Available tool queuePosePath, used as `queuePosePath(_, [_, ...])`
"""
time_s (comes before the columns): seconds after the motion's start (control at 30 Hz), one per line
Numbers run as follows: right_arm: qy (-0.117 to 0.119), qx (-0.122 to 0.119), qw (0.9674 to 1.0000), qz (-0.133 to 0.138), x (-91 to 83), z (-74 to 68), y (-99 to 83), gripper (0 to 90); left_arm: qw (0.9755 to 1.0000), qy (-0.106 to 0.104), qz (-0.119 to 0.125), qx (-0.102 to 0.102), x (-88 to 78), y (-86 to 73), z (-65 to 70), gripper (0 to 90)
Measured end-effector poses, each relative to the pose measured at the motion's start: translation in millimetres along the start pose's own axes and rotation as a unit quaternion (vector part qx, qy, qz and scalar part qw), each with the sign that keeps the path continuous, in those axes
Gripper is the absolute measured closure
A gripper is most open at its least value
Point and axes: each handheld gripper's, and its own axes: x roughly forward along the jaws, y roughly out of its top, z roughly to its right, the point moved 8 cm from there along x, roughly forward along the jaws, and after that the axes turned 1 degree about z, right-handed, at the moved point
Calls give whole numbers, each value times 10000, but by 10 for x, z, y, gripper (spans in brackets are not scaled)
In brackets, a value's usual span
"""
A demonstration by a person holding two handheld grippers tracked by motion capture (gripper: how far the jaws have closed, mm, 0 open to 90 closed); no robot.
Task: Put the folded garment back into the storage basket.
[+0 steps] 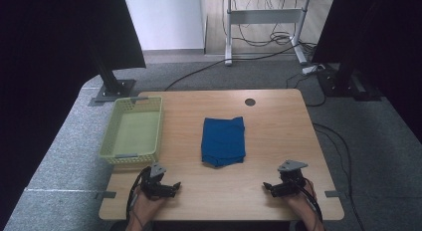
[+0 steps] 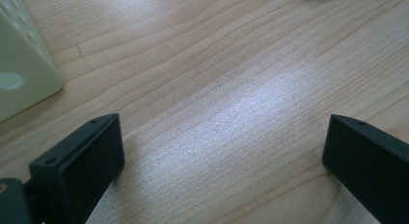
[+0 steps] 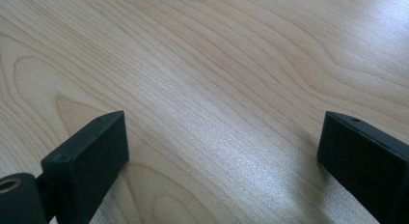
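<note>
On the table point(image 1: 278, 121), a green basket point(image 1: 110, 137) held nothing.
Folded blue cloth point(image 1: 223, 141) lay beside it; left gripper point(image 1: 175, 186) and right gripper point(image 1: 267, 187) rested spread wide, grasping nothing.

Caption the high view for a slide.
Two open grippers, left and right, rest before a folded blue cloth beside a green basket.

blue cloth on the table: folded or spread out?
Folded. The blue cloth lies as a compact rectangle mid-table, with layered edges showing along its near side. Both grippers rest apart from it, near the table's front edge.
</note>
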Motion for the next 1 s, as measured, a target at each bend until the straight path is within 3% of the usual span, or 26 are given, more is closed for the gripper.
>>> queuePosePath(0.4, [4,3,10000,4,-1,1,1,40,10000,49,-28,5,7,29,17,33])
queuePosePath(1.0, [-8,6,10000,9,-1,4,1,43,9997,-187,163,21,21,252,126,34])
